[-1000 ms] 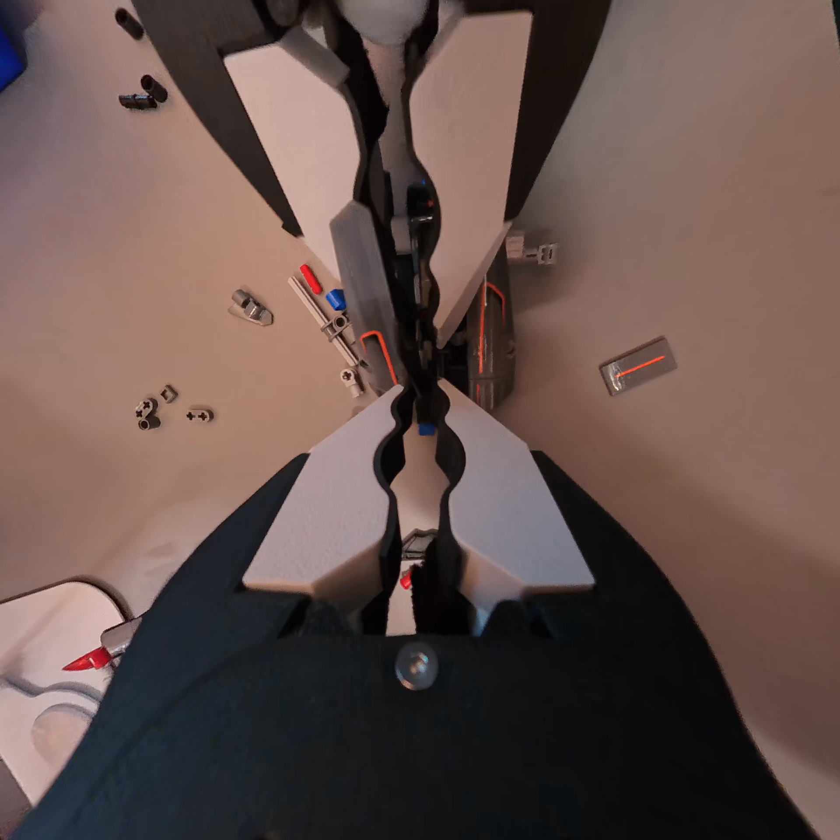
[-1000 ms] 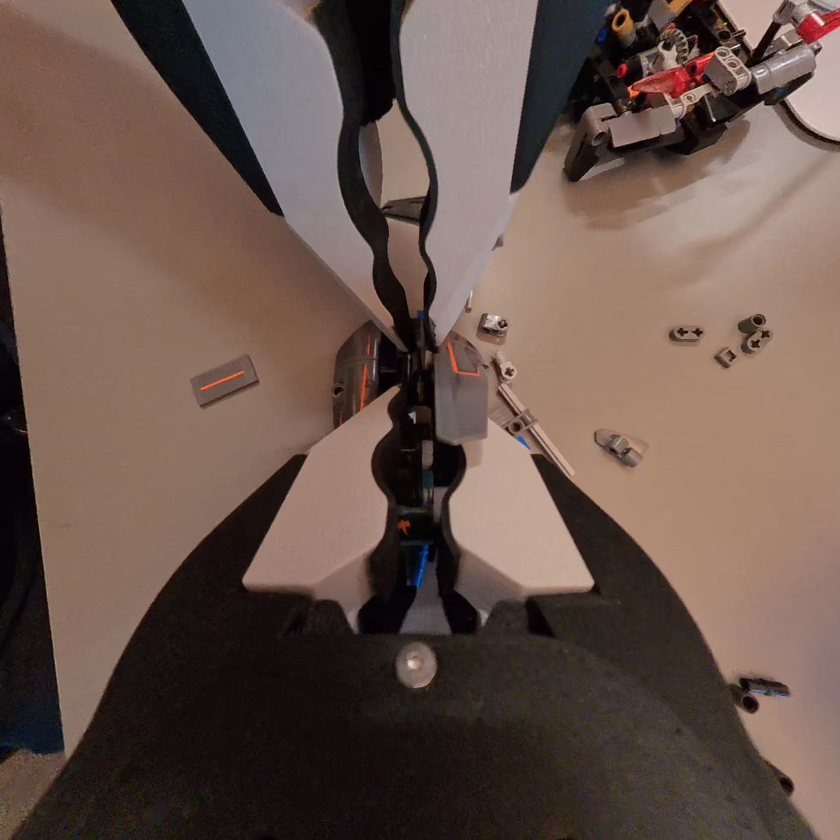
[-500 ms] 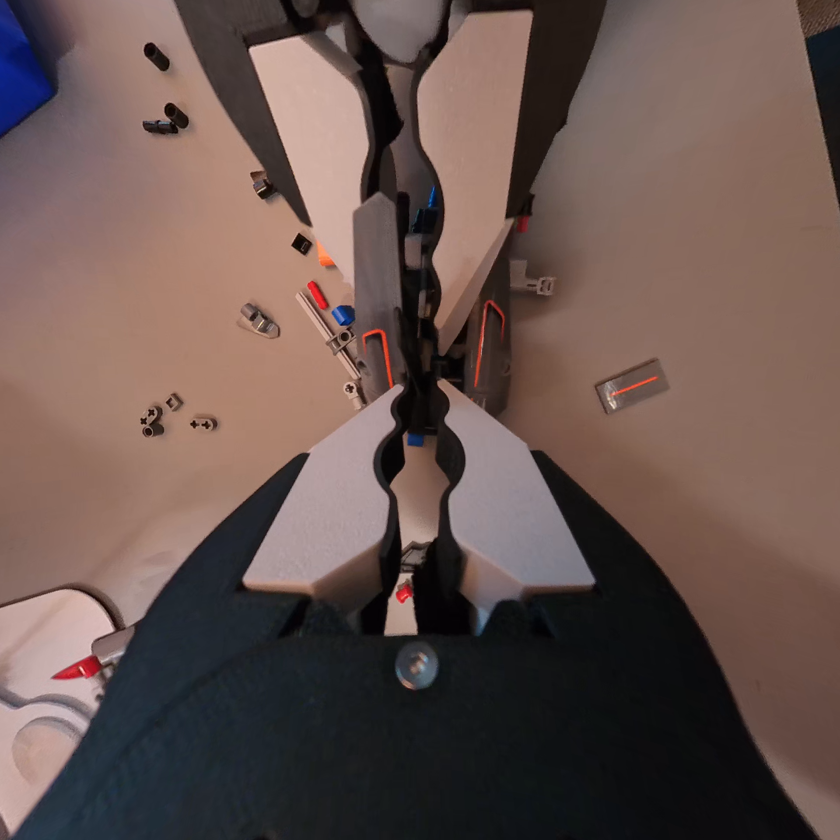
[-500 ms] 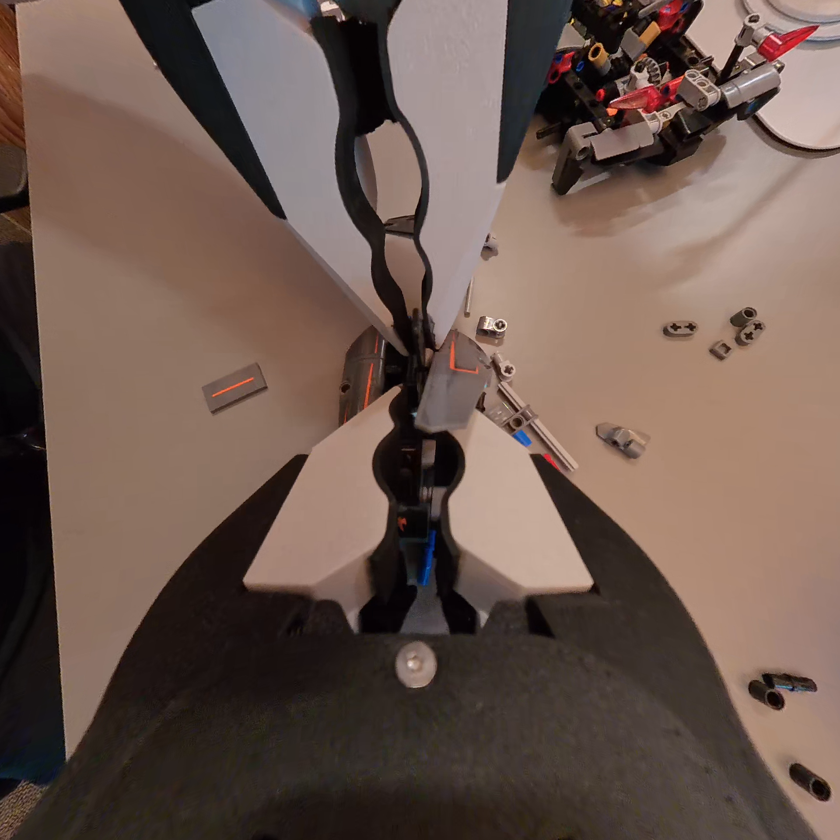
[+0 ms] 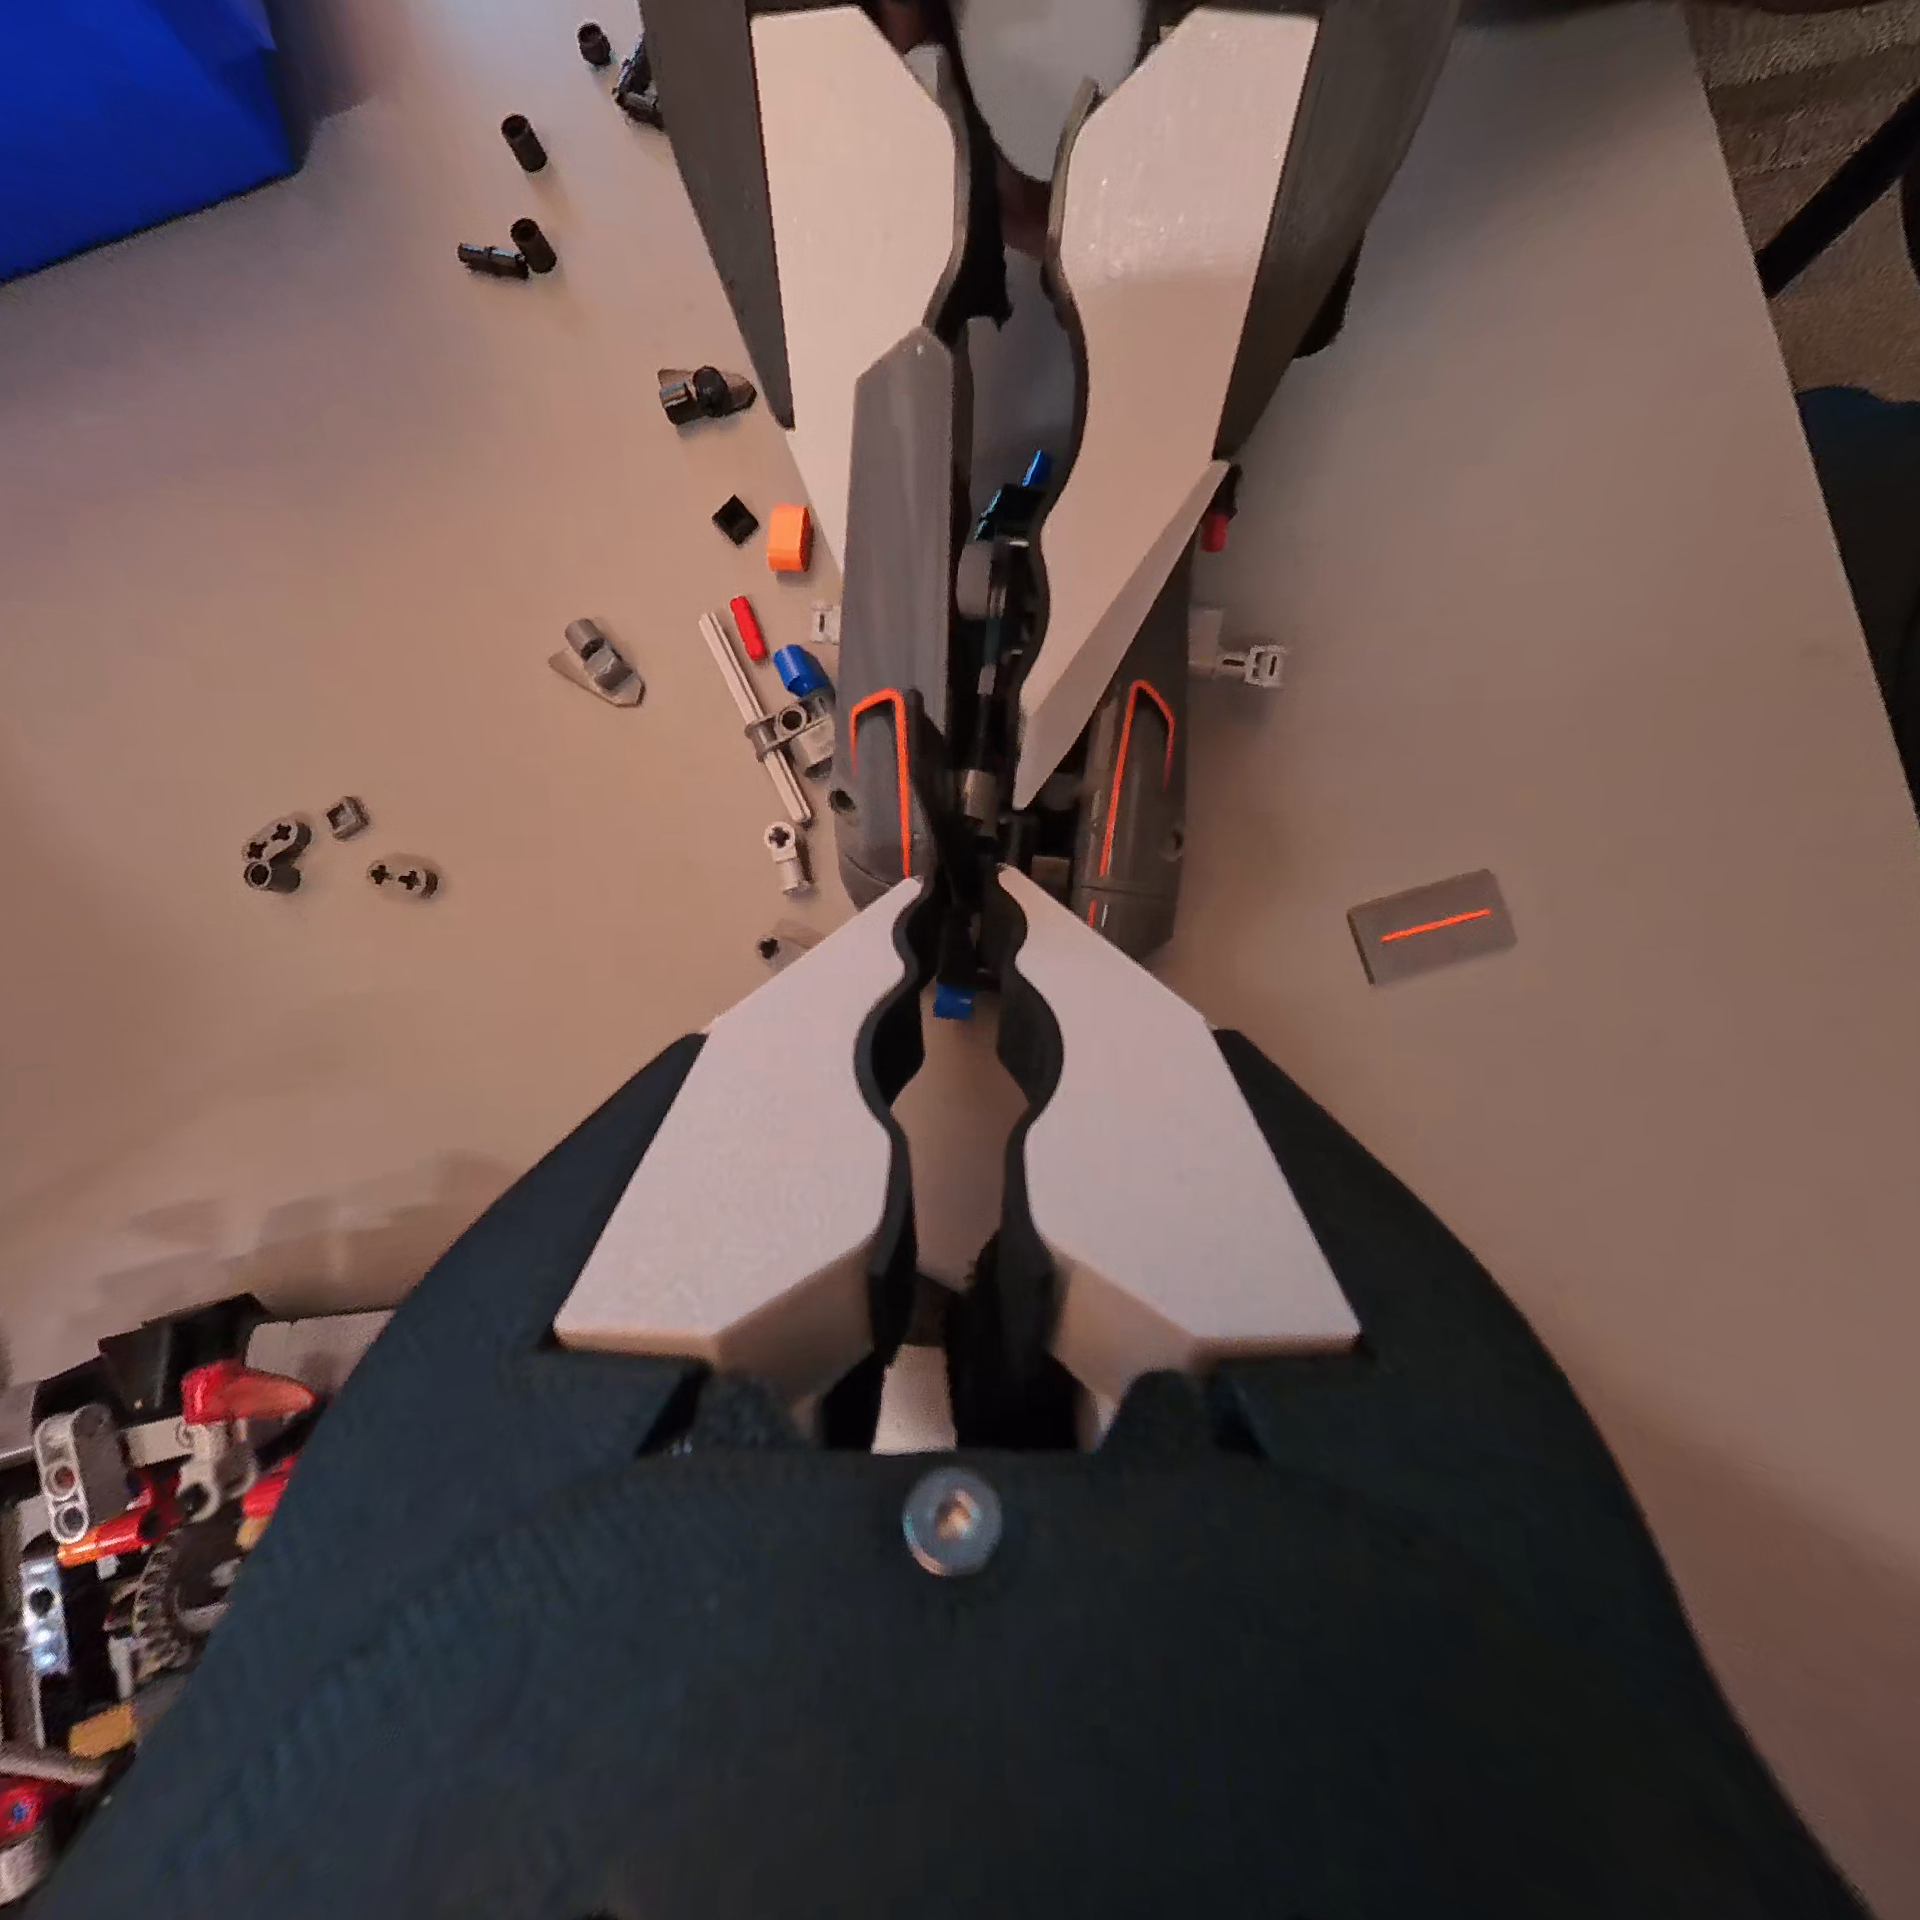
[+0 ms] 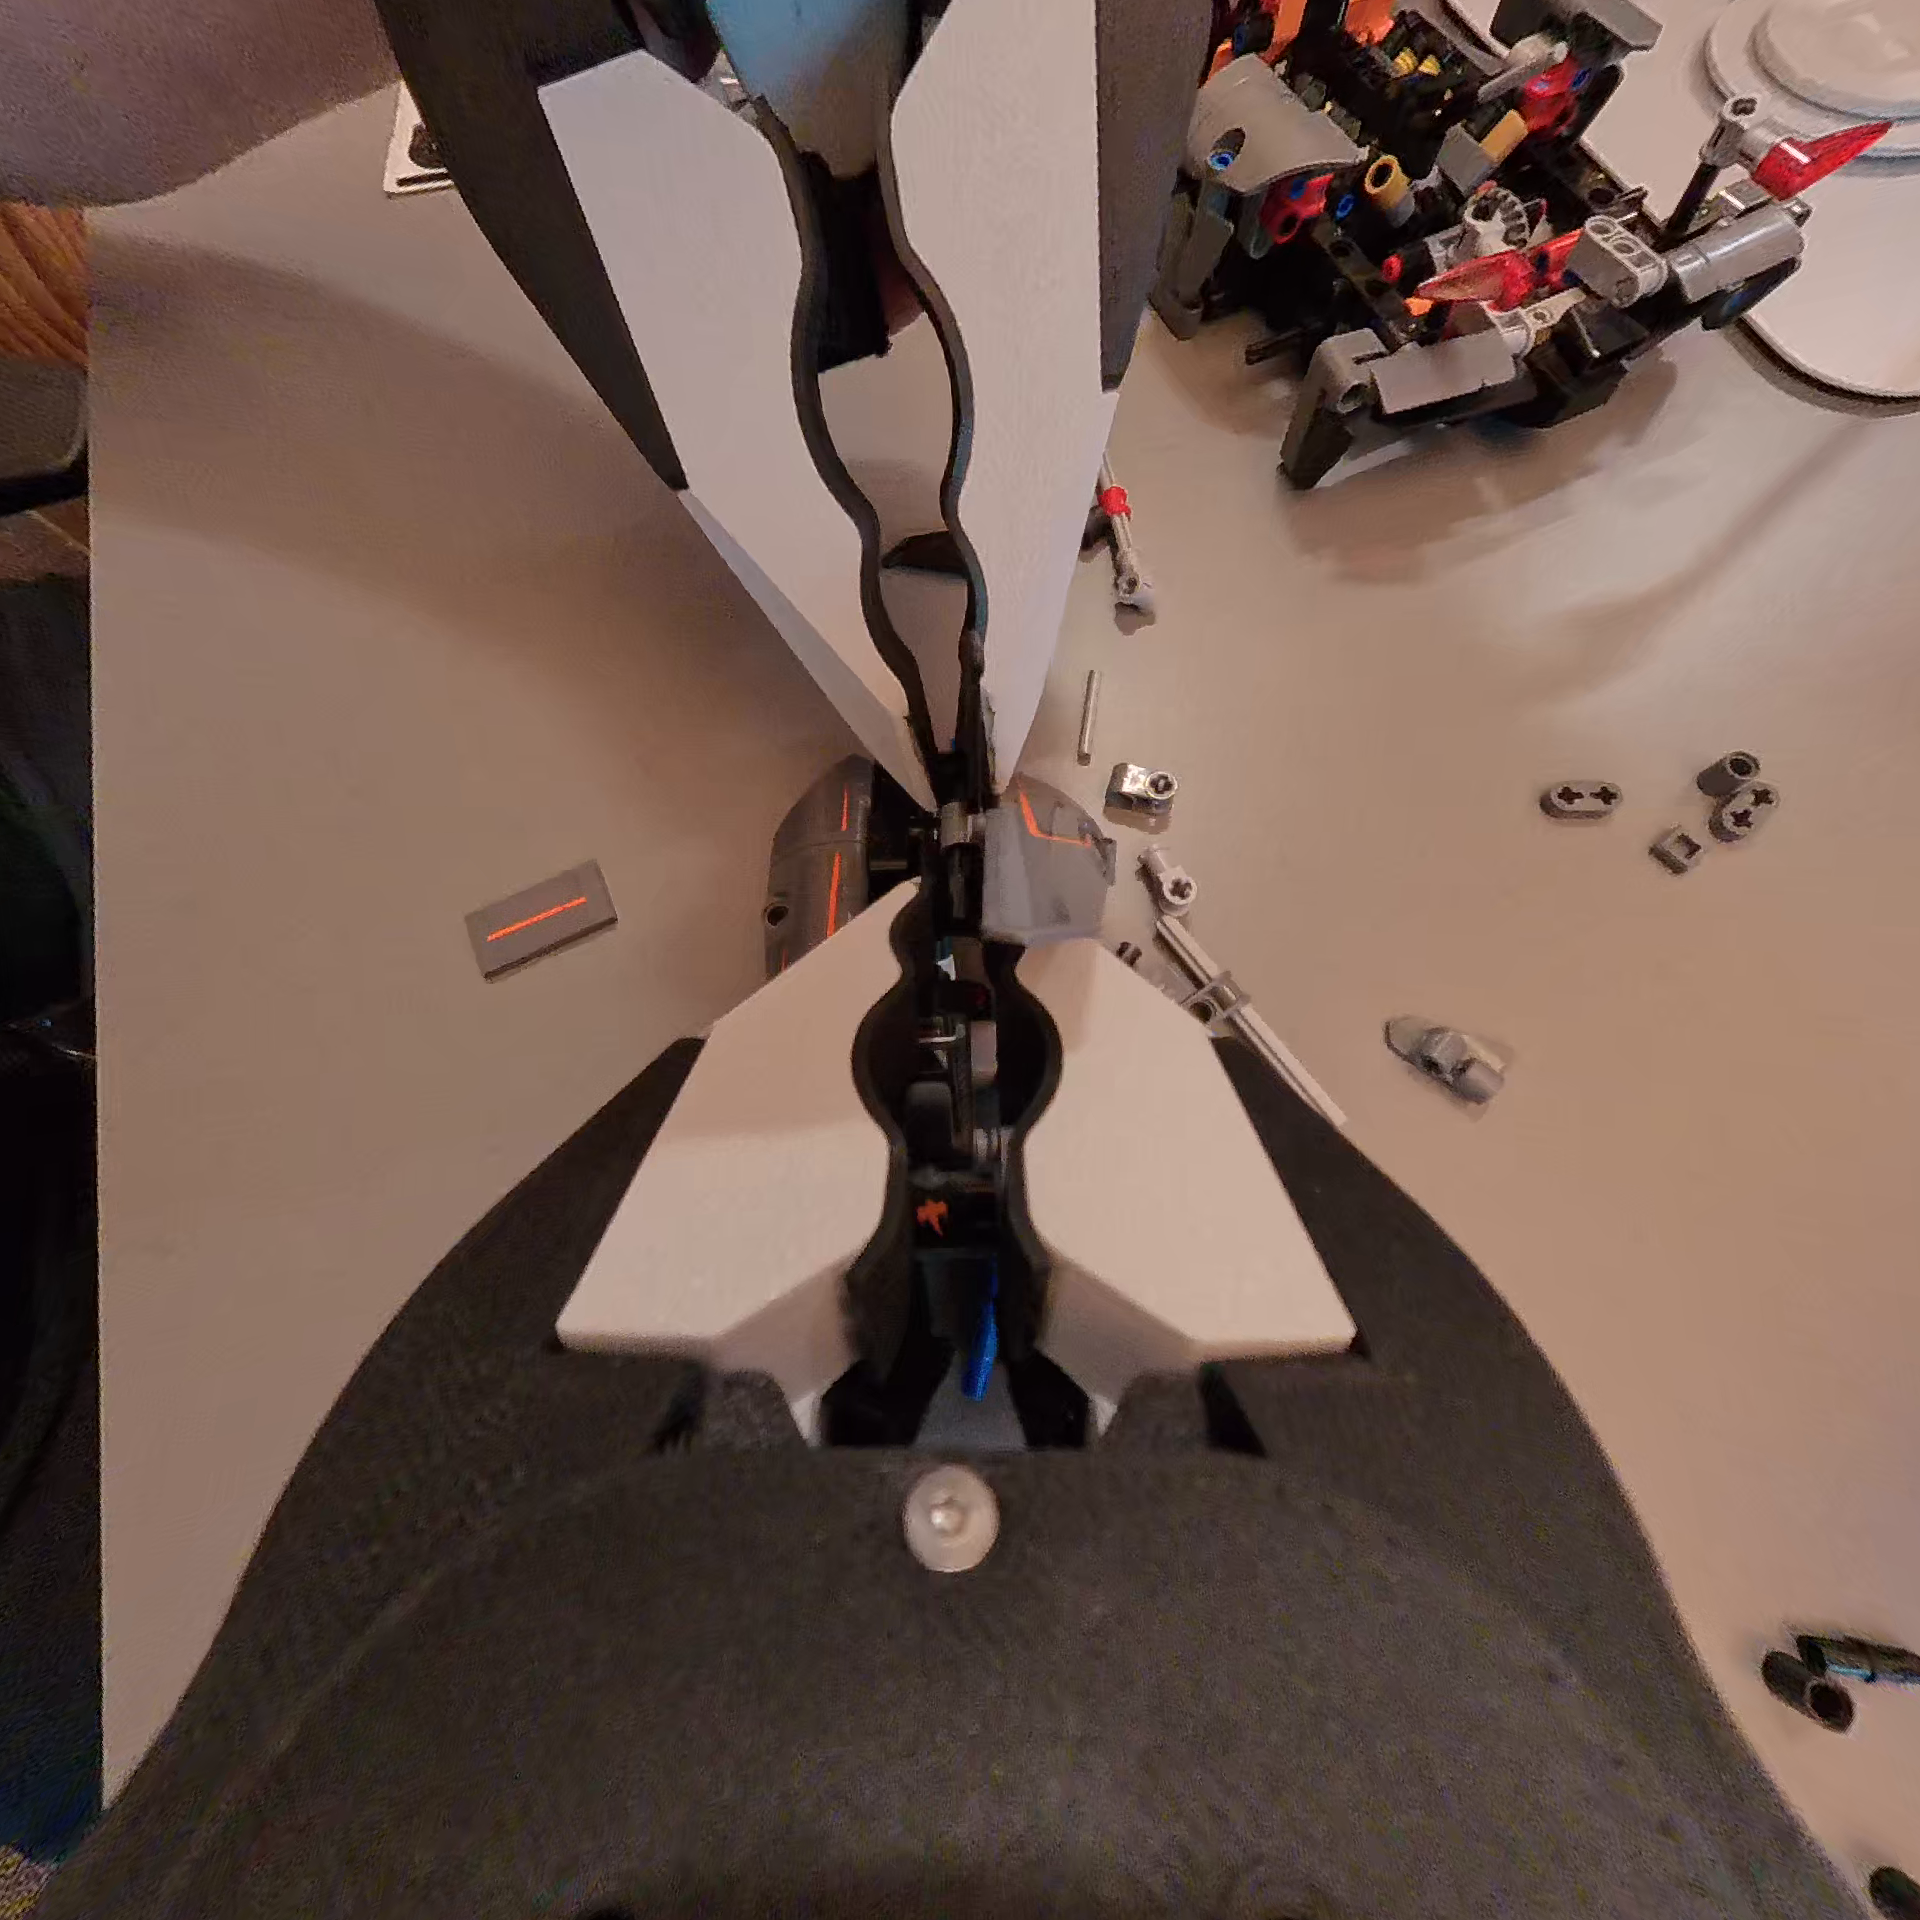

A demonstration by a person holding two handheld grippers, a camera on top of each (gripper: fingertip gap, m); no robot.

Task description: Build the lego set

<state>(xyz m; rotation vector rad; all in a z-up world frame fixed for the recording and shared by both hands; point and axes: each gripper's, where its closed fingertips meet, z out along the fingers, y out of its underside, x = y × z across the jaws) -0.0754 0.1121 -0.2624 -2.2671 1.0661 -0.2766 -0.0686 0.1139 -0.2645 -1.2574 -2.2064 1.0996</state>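
Left gripper (image 5: 961,914): pressed together on the near end of the lego sub-assembly (image 5: 987,665), mid-frame.
Right gripper (image 6: 956,914): pinching the same sub-assembly from the opposite end, tips almost meeting the left's.
Sub-assembly: thin black core, dark grey panels (image 5: 899,582) with orange trim on both sides, blue pin (image 5: 951,1003) at the left's end; held between the claws above the table (image 5: 312,1039).
Main model (image 6: 1475,239): upper right of right wrist view, on the table, well apart.
Grey tile (image 6: 540,917): orange stripe, flat, left of centre.
Loose parts: grey connectors (image 6: 1662,805) at right, orange piece (image 5: 790,536) upper centre-left of left wrist view.
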